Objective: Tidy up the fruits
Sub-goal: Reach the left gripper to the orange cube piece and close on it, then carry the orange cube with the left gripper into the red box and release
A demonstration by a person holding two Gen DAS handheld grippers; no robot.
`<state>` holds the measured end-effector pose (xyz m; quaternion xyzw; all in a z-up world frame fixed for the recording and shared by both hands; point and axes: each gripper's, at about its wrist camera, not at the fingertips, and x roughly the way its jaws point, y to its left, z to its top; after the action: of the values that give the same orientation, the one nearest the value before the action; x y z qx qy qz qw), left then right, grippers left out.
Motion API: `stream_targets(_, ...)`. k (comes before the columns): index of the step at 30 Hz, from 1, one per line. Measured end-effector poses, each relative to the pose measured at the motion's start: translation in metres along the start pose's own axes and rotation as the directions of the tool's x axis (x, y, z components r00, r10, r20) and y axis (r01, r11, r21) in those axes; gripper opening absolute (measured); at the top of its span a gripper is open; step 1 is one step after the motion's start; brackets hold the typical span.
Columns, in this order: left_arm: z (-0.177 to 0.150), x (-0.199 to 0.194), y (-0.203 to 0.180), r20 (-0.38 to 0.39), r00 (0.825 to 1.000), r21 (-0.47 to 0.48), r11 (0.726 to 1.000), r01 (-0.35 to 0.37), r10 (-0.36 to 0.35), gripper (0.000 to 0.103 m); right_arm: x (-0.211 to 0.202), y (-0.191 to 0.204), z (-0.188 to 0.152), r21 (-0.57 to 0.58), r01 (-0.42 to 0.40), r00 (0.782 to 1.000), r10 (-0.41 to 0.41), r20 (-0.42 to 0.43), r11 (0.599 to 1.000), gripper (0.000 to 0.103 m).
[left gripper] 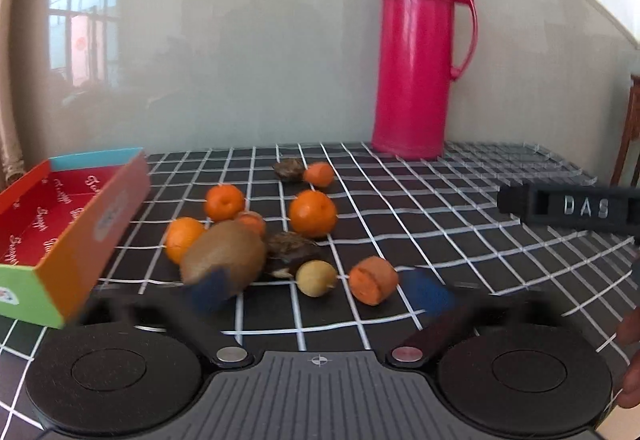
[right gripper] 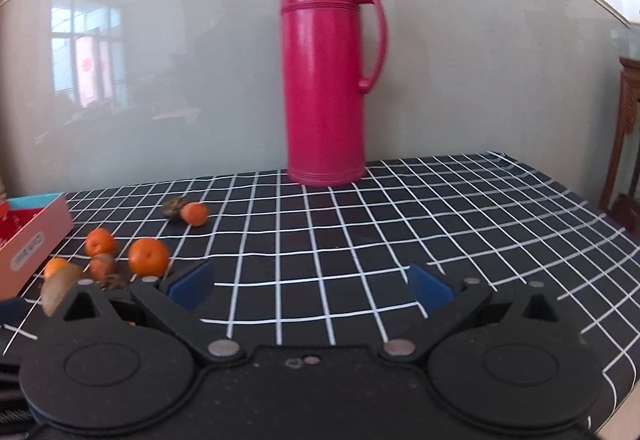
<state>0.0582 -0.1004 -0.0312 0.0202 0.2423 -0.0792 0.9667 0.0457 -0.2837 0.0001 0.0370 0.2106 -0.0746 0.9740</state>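
A fuzzy brown oval kiwi (left gripper: 224, 254) lies on the black cloth with a white grid (left gripper: 400, 208), just ahead of the left gripper (left gripper: 320, 292), whose blue-padded jaws stand wide apart with nothing between them; the left pad overlaps the kiwi's near end, though contact cannot be told through the blur. Round orange tangerines (left gripper: 312, 213) cluster just beyond the kiwi, with a small yellow-green round fruit (left gripper: 316, 277) and a cut orange chunk (left gripper: 373, 280) between the jaws' reach. To the gripper's left sits an open cardboard box with a red inside (left gripper: 48, 216). Far ahead to the right stands a tall pink thermos jug (left gripper: 420, 52). The right gripper (right gripper: 310, 290) hangs well right of the fruit, jaws spread wide and empty.
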Motion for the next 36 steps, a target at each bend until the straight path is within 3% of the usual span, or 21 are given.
stream_targets(8, 0.002, 0.02, -0.023, -0.061, 0.997, 0.005, 0.999, 0.051, -0.05, 0.062, 0.025, -0.012, 0.004, -0.01, 0.076, 0.996, -0.076, -0.044, 0.997, 0.103)
stream_targets(14, 0.005, 0.038, -0.037, -0.109, 0.993, 0.011, 0.999, 0.045, -0.043, 0.04, 0.029, -0.023, 0.002, 0.012, 0.08, 0.995, -0.079, -0.059, 0.997, 0.103)
stream_targets(16, 0.004, 0.043, -0.036, -0.119, 0.993, 0.005, 1.0, 0.022, -0.022, 0.024, 0.03, -0.026, 0.001, 0.012, 0.085, 0.995, -0.084, -0.06, 0.996, 0.103)
stream_targets(23, 0.005, 0.041, -0.028, -0.114, 0.993, -0.013, 0.999, 0.036, -0.037, 0.022, 0.033, -0.034, 0.001, 0.033, 0.087, 0.994, -0.085, -0.067, 0.996, 0.103)
stream_targets(26, 0.007, 0.034, -0.022, -0.078, 0.996, -0.002, 0.999, 0.032, -0.032, 0.022, 0.034, -0.03, 0.001, 0.024, 0.083, 0.994, -0.081, -0.07, 0.996, 0.103)
stream_targets(31, 0.017, 0.006, 0.006, -0.014, 1.0, -0.007, 1.0, -0.007, 0.007, 0.022, 0.038, -0.021, 0.001, 0.028, 0.073, 0.995, -0.071, -0.077, 0.997, 0.103)
stream_targets(36, 0.025, -0.016, 0.053, 0.032, 0.995, -0.043, 0.995, -0.091, 0.092, 0.022, 0.037, 0.005, -0.001, -0.013, 0.034, 0.997, -0.035, -0.075, 0.999, 0.103)
